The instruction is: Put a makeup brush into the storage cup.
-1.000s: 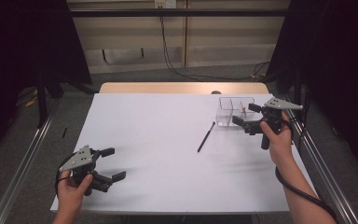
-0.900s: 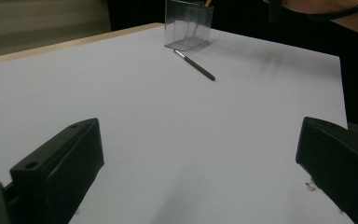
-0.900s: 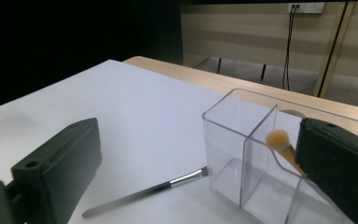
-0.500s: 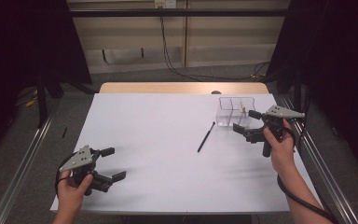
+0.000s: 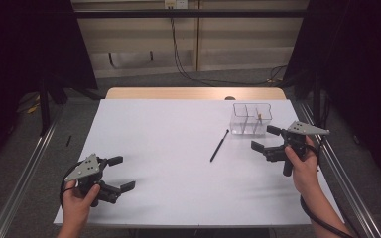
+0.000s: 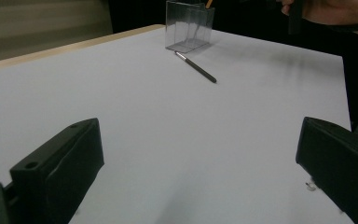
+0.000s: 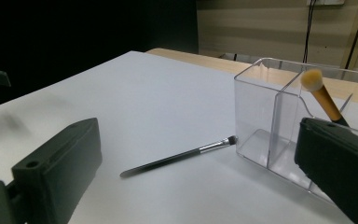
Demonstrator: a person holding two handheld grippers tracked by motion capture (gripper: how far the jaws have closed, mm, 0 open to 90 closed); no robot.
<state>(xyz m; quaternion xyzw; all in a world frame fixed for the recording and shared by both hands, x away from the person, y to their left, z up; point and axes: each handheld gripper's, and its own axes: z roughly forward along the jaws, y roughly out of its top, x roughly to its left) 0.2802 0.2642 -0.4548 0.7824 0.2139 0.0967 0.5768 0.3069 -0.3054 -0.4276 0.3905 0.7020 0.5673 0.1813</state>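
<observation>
A thin black makeup brush (image 5: 219, 146) lies on the white table (image 5: 168, 129), just left of a clear divided box (image 5: 250, 119). A tan-tipped brush (image 7: 324, 95) with an orange handle leans inside the box (image 7: 279, 121). My right gripper (image 5: 263, 138) hovers open in front of the box, to the right of the black brush (image 7: 177, 157), with nothing between its jaws. My left gripper (image 5: 124, 173) is open and empty near the table's front left corner. From it, the black brush (image 6: 196, 67) and box (image 6: 189, 25) sit far off.
A bare wooden strip (image 5: 193, 93) runs along the table's far edge. Metal rails (image 5: 25, 163) flank both sides of the table. Cables (image 5: 188, 59) hang down the back wall. The other hand (image 6: 326, 9) holding its gripper shows at the top right of the left gripper view.
My right gripper has drawn back from the box towards the person and slightly right, still open. The left gripper has not moved.
</observation>
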